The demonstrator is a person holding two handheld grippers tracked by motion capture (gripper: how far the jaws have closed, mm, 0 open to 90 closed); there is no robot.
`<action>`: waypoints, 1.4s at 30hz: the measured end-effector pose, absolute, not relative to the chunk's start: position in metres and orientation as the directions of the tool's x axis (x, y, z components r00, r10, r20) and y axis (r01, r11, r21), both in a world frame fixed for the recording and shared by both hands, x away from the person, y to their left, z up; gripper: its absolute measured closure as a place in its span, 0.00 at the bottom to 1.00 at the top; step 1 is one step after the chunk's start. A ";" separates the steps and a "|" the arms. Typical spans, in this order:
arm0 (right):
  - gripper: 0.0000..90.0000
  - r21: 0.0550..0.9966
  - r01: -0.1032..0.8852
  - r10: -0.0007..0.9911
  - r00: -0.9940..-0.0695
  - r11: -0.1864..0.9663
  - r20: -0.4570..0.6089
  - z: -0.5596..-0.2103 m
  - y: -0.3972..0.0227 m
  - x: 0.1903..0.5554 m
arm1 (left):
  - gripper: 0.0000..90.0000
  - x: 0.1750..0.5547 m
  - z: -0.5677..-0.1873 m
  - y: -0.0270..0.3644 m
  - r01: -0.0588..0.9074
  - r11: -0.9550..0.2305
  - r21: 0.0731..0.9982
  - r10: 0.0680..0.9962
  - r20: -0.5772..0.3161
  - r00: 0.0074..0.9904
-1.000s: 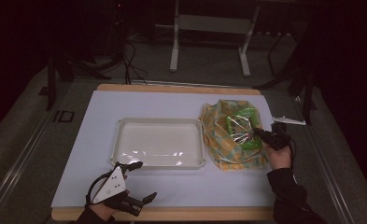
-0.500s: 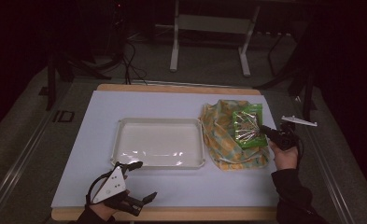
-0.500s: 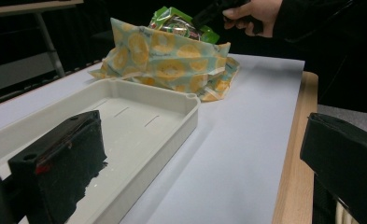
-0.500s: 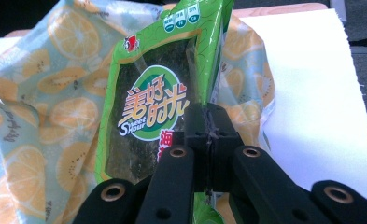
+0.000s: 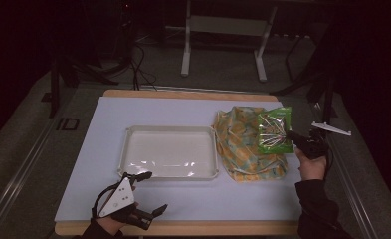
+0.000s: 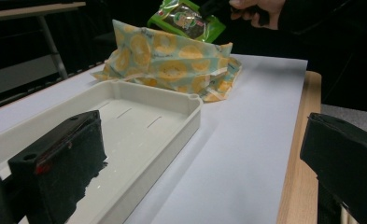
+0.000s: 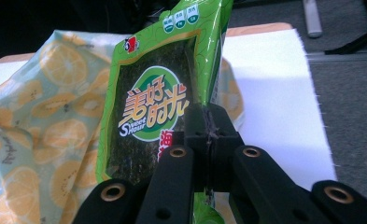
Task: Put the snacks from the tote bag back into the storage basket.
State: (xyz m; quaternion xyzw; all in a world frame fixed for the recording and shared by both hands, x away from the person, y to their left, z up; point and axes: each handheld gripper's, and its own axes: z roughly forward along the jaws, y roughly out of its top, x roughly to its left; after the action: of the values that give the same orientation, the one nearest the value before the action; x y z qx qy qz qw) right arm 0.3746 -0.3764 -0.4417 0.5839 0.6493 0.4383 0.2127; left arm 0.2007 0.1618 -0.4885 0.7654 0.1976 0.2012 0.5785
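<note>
— Seaweed packet (image 7: 153, 107), where is it right now?

— Clamped in my right claw (image 7: 208, 133). The jaws are pressed together on the packet's right edge, and it hangs clear of the worktop (image 5: 183, 112), above the fruit-print cloth bag (image 5: 243, 144).

— And the bag itself?

— Lying on the white sheet, just beside the right end of the white tray (image 5: 168, 152), near the far right part of the worktop.

— What about your other claw?

— My left claw (image 5: 148, 191) rests at the near edge of the worktop, in front of the tray's near left corner. Its jaws are spread wide with nothing between them.

— Anything inside the tray?

— Just its bare floor with a few slots.
</note>
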 end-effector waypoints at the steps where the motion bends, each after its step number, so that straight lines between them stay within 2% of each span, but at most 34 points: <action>1: 0.99 0.820 0.568 0.945 -0.226 -0.069 0.236 -0.440 -0.378 0.374 | 0.00 0.201 -0.489 0.162 0.070 -0.253 0.965 0.536 0.080 0.841; 15: 0.99 0.835 0.541 0.956 -0.175 -0.105 0.234 -0.417 -0.385 0.366 | 0.00 0.202 -0.489 0.162 0.071 -0.258 0.963 0.544 0.084 0.835; 42: 0.99 0.883 0.458 0.950 -0.219 -0.099 0.220 -0.375 -0.368 0.357 | 0.00 0.201 -0.489 0.161 0.065 -0.258 0.964 0.545 0.090 0.833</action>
State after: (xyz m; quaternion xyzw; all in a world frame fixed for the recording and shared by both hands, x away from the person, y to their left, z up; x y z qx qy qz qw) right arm 0.3569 -0.3678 -0.3746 0.5686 0.6194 0.4755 0.2589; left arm 0.2015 0.1613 -0.4895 0.7653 0.1995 0.2086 0.5754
